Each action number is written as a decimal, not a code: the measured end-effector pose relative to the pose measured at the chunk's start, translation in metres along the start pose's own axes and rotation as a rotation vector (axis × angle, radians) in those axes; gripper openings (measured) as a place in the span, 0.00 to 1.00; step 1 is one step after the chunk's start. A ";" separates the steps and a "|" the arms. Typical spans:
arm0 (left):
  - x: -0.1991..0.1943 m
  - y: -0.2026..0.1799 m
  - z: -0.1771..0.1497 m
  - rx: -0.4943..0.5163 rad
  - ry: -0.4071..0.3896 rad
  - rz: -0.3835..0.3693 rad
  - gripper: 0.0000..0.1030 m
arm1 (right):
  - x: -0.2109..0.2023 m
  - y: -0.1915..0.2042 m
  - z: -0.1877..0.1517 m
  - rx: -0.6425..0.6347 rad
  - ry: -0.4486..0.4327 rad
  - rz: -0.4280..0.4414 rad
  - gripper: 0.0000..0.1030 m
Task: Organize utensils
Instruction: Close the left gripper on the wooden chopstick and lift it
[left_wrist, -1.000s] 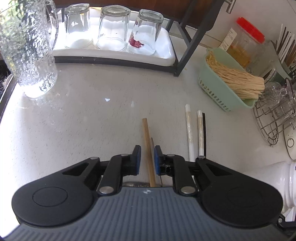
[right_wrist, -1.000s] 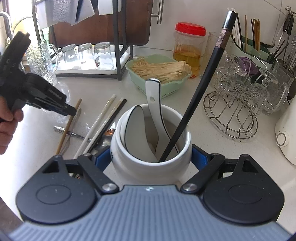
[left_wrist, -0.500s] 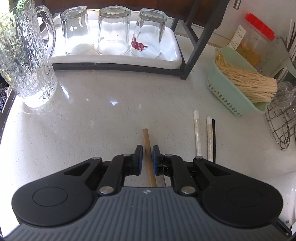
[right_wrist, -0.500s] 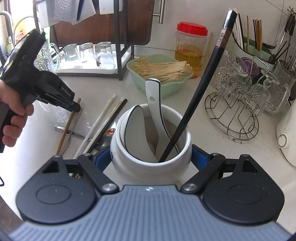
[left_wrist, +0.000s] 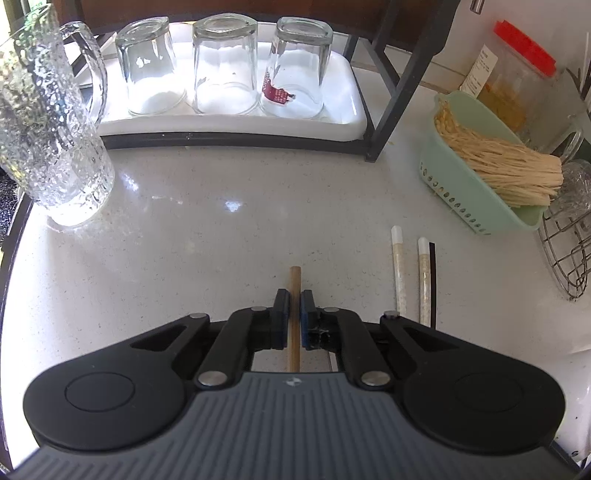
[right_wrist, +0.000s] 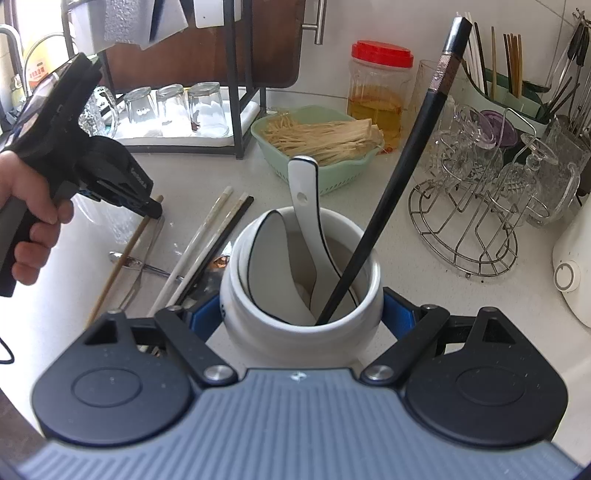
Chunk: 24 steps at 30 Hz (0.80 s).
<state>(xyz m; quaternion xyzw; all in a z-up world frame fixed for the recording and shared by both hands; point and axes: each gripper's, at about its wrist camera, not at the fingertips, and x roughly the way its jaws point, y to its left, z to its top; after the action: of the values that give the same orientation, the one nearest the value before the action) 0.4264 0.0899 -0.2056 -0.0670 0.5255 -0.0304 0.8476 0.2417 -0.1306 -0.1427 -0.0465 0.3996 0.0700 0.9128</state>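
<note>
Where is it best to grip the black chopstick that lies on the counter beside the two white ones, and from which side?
Probably at its far tip, from above. The black chopstick lies flat against a white chopstick, so only its outer side is free. Its near end runs among the spoons by the white jar, while the far tip rests on bare counter.

chopstick (left_wrist: 294, 280): matt wood | holder (right_wrist: 258, 314): glossy white ceramic | counter (left_wrist: 207, 236): smooth speckled stone | rack (right_wrist: 465, 236): shiny wire

A wooden chopstick (left_wrist: 294, 291) lies lengthwise, its far tip seemingly raised; white (left_wrist: 399, 266) and black chopsticks (left_wrist: 431, 280) lie alongside; the white utensil crock (right_wrist: 301, 314) stands upright holding spoons.
</note>
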 end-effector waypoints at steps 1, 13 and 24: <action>-0.002 0.000 0.000 0.000 -0.001 -0.001 0.07 | 0.000 0.000 0.000 -0.002 0.001 0.000 0.88; -0.065 -0.006 -0.002 -0.017 -0.069 -0.050 0.07 | 0.002 -0.001 0.005 0.014 0.026 -0.002 0.88; -0.131 -0.019 -0.015 -0.030 -0.169 -0.117 0.07 | 0.001 -0.002 0.004 -0.023 0.023 0.023 0.88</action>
<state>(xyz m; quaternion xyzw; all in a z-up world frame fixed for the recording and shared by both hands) 0.3548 0.0855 -0.0930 -0.1125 0.4479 -0.0660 0.8845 0.2454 -0.1323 -0.1411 -0.0533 0.4098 0.0847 0.9067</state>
